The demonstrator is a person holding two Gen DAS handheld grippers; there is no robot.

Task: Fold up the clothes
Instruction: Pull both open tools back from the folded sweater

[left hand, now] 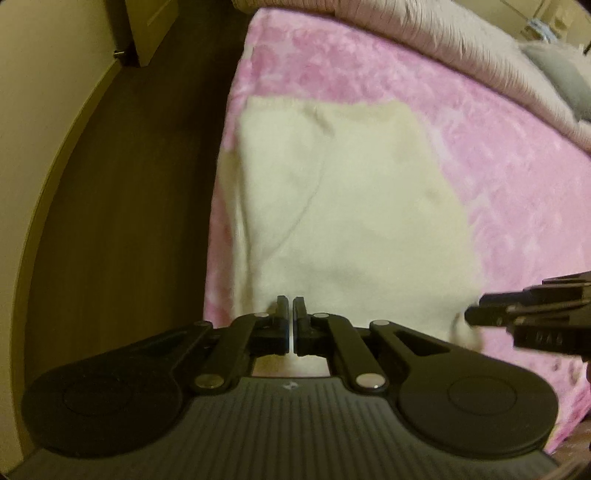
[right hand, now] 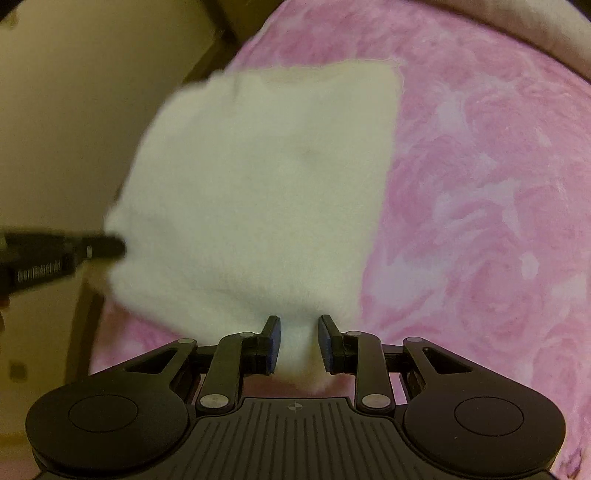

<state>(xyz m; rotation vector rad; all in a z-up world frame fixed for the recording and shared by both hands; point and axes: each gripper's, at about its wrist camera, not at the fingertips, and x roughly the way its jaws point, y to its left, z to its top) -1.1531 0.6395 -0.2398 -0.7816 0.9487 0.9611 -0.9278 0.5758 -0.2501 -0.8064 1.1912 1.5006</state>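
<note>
Garment on pink blanket; grey bedding apparently behind.

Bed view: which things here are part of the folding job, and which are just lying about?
In the job:
white fleece garment
left gripper, shut on its near edge
right gripper, pinching its near edge

Lying about:
pink blanket
beige cover
grey cushion

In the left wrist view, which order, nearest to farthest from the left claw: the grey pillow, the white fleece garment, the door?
1. White fleece garment: its near edge lies at the left claw, on the pink blanket.
2. Door and grey pillow: both far, door at upper left, pillow at upper right; too close to call.
</note>
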